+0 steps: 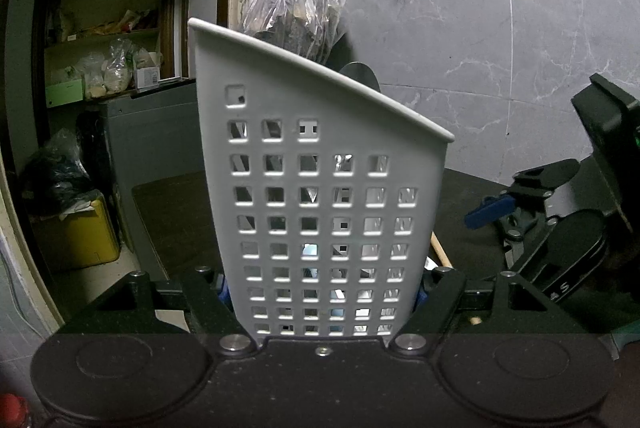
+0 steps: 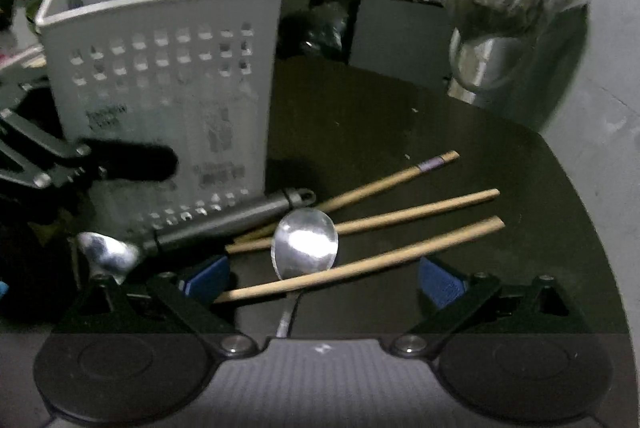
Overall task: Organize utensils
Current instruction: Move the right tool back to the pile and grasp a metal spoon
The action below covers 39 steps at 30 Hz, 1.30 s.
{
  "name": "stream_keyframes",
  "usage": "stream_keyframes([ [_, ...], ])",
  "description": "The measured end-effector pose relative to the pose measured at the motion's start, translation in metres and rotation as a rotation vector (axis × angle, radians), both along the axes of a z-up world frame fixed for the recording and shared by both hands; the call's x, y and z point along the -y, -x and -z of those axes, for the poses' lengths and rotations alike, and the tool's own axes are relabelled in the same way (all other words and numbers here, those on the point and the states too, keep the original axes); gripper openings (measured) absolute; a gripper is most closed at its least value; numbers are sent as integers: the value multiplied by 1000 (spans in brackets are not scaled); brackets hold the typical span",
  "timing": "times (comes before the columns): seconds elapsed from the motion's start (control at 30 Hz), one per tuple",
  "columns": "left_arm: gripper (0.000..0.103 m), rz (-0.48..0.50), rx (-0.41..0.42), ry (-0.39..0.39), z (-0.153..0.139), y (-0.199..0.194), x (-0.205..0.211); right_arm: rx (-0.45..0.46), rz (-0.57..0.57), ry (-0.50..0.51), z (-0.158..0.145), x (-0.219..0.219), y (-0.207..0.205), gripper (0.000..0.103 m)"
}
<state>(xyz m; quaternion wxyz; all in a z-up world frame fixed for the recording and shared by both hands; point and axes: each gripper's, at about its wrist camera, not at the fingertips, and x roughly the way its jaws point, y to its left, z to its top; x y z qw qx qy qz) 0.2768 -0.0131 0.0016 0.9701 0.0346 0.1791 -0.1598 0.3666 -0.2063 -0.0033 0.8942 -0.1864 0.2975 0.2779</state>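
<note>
Clamping the pale grey perforated utensil holder near its base, your left hand-held gripper has its blue pads pressed against both side walls, and it reaches roughly level toward the holder. The holder stands upright on the dark surface, its rim slanting from a high back to a lower front, with rows of square holes through which bits of metal show.

Your right hand-held gripper is tilted down over the surface with its blue pads spread wide and nothing pinched. Between them lie a shiny metal spoon, bowl upward, and the nearest of three wooden chopsticks crossing over its neck. A dark-handled utensil with a metal head lies just beside the holder's foot.

Faint dark printing marks the holder's front wall, too blurred to read. A bagged metal vessel stands at the far edge.
</note>
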Motion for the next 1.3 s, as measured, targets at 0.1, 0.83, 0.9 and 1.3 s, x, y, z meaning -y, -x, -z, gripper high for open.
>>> stream_keyframes([
  [0.1,76,1,0,1,0,0,0,-6,29,27,-3,9,3,102],
  [0.83,76,1,-1,6,1,0,-3,-120,-227,-123,-27,22,-35,89],
  [0.9,76,1,-1,8,0,0,-3,-150,-214,-130,-24,25,-46,88],
  [1.3,76,2,0,9,0,0,-4,-157,-202,-164,-5,54,-52,60],
])
